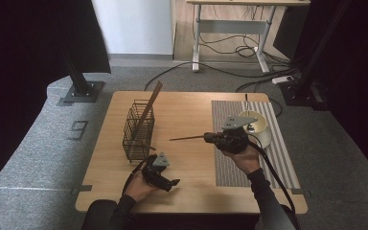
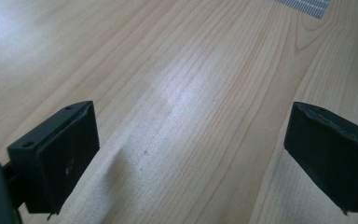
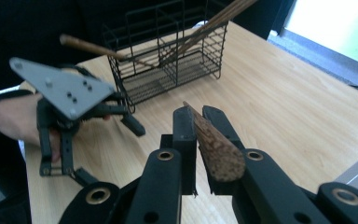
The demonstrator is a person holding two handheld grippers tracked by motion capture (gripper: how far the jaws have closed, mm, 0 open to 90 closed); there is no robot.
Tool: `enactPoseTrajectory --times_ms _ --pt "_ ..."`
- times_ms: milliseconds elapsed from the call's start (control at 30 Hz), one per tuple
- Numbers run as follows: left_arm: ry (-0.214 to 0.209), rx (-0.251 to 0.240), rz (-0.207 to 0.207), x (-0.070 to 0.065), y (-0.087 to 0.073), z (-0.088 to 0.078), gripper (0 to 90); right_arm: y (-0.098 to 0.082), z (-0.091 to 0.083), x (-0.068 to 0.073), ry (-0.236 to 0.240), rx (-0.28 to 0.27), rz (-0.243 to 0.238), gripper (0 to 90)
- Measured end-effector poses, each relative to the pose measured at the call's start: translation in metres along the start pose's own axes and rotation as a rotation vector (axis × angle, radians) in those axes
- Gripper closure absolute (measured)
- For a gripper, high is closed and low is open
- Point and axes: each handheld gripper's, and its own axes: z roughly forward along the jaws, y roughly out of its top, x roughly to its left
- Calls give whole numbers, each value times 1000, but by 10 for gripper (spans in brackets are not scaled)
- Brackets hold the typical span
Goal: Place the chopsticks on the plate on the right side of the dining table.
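My right gripper (image 1: 211, 137) (image 3: 198, 116) is shut on a brown wooden stick (image 1: 187, 138) (image 3: 216, 151), which points left toward a black wire basket (image 1: 138, 129) (image 3: 177, 60). The basket stands upright on the left half of the table, and long brown sticks (image 1: 149, 105) (image 3: 209, 23) lean in it. Another stick (image 3: 98, 47) pokes out through its near side. My left gripper (image 1: 170, 184) (image 2: 189, 154) rests low near the table's front edge, just right of the basket. Its jaws stand wide open over bare wood.
A grey striped placemat (image 1: 230, 165) covers the right part of the wooden table (image 1: 187, 115). A white bowl (image 1: 261, 129) with a utensil in it sits on the mat behind my right hand. Cables and a desk frame lie on the floor beyond.
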Motion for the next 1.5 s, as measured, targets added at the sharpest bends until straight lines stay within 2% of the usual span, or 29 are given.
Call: enactPoseTrajectory --times_ms 200,433,733,867,1000,1233,1500 --pt "17 -22 9 -1 2 -7 66 -18 3 3 4 10 7 833" --pt "37 -49 28 -2 5 -12 125 -35 3 9 33 11 14 834" --pt "59 -83 47 -4 7 -15 180 -47 11 23 77 43 -11 833" --pt "65 -88 60 -5 8 -14 233 -48 14 30 102 48 -22 834" --pt "60 -91 72 -5 8 -12 327 -49 15 35 116 57 -31 834" --pt "54 -96 82 -4 8 -11 488 -48 16 40 139 65 -39 834" --pt "42 -104 101 -3 6 -10 625 -45 15 45 158 62 -45 834"
